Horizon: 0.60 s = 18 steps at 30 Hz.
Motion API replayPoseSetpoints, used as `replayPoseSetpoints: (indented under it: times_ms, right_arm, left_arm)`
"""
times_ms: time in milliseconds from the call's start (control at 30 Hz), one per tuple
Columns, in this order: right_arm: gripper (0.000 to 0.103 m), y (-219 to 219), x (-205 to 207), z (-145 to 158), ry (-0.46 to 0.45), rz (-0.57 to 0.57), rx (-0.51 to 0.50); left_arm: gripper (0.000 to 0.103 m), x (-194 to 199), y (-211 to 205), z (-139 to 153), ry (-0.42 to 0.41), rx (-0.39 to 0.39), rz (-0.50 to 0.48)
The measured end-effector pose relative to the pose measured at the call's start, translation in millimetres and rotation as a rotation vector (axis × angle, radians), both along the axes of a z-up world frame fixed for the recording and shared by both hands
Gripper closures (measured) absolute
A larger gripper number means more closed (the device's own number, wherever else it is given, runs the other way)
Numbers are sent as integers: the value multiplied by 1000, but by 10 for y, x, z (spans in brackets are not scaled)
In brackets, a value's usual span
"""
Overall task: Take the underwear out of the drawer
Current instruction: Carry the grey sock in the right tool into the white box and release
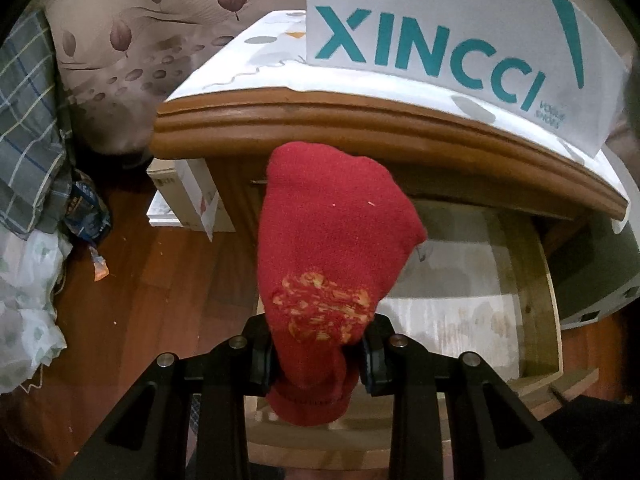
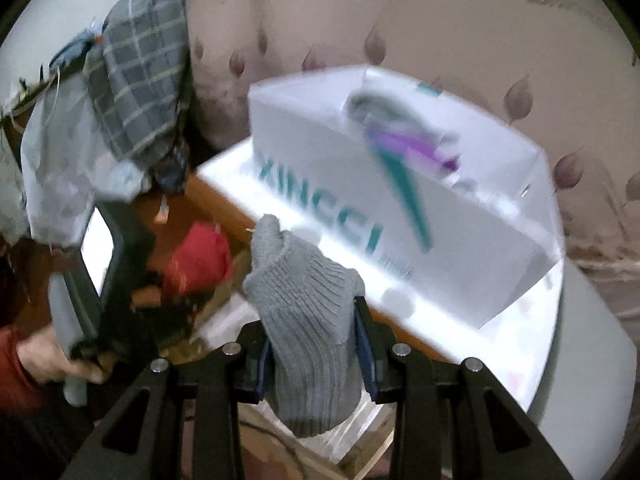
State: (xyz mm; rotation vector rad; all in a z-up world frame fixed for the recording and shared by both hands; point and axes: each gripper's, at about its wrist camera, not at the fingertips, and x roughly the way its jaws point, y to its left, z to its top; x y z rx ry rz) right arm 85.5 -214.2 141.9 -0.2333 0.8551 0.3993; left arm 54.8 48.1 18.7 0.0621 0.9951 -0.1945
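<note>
My left gripper is shut on a red sock with a worn yellow print, held up above the open wooden drawer, whose pale bottom shows bare to the right. My right gripper is shut on a grey ribbed sock, held above the drawer's front corner. The left gripper body and the red sock also show in the blurred right wrist view, at the left.
A wooden nightstand top covered with a white patterned cloth carries a white XINCCI shoe box. A plaid cloth, bags and a small white box lie on the wood floor at the left. A leaf-patterned curtain hangs behind.
</note>
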Motion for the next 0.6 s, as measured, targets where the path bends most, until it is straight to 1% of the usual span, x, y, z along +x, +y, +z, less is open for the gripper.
replayPoseSetpoints:
  times_ms: [133, 200, 333, 467, 500, 567, 600]
  right_arm:
    - [69, -152, 118, 428, -73, -78, 30]
    - [69, -227, 223, 572, -91, -126, 49]
    - [69, -296, 531, 788, -135, -227, 29]
    - [69, -313, 877, 792, -122, -296, -3]
    - [69, -320, 991, 760, -101, -312, -5]
    - [69, -334, 1144, 682, -91, -351, -29]
    - [69, -335, 1253, 634, -67, -359, -47]
  left_arm:
    - [75, -3, 32, 29, -10, -2, 12]
    - [75, -7, 39, 45, -16, 0, 17]
    - [75, -15, 52, 75, -30, 5, 21]
    - [75, -23, 49, 91, -32, 3, 18]
    - [75, -17, 45, 91, -32, 5, 19]
    - [75, -13, 52, 89, -34, 0, 23]
    - [75, -14, 51, 92, -33, -2, 24]
